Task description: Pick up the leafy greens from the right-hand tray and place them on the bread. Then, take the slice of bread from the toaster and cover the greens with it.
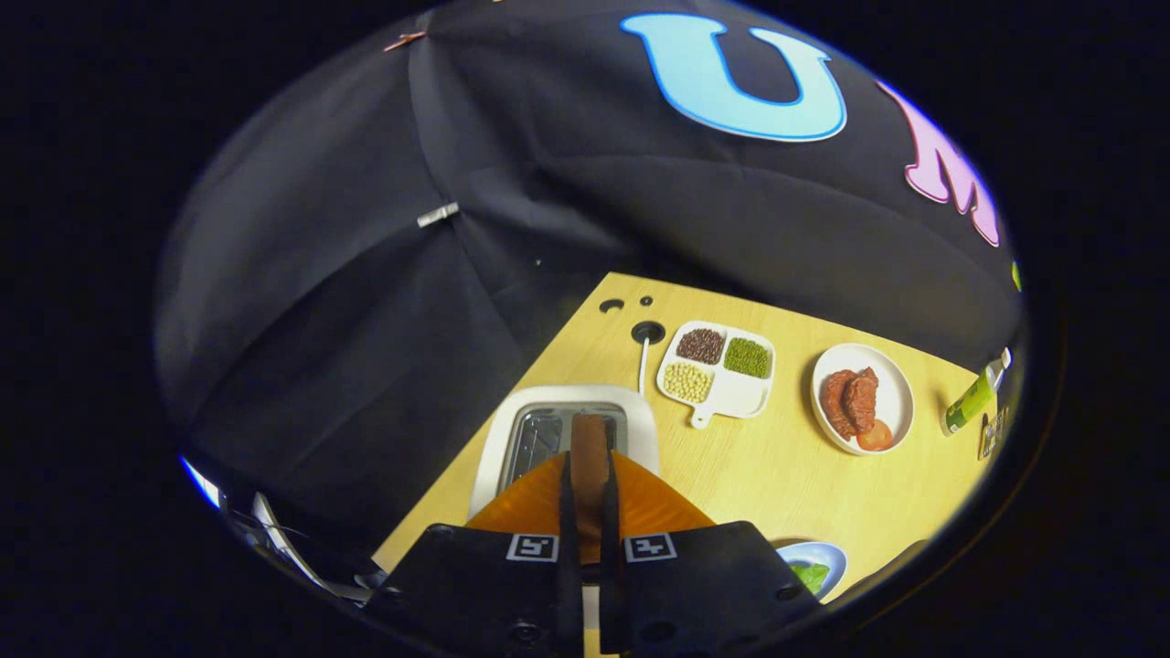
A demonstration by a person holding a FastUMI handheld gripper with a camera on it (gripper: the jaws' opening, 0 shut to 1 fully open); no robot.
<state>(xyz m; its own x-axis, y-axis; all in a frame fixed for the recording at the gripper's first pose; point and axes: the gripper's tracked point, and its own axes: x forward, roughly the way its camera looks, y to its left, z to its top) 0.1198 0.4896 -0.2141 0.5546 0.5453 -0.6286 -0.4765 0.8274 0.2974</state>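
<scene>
Surroundings first, on your wooden table (777, 475): a white divided dish (722, 373) of brown, green and pale beans, then a white plate (891, 379) with reddish meat and a tomato slice, and a green bottle (973, 397) furthest right. A blue-rimmed tray (823, 553) with leafy greens (810, 576) sits beside your right finger. Your gripper (590, 484) is clamped on the bread slice (590, 461), brown-crusted, seen edge-on, upright over the white toaster (512, 429) and its open slot. Nothing stands between them.

Pale wood-grain table (777, 475), glossy white toaster (512, 429) with shiny metal slots, matt black tongs (590, 475)
</scene>
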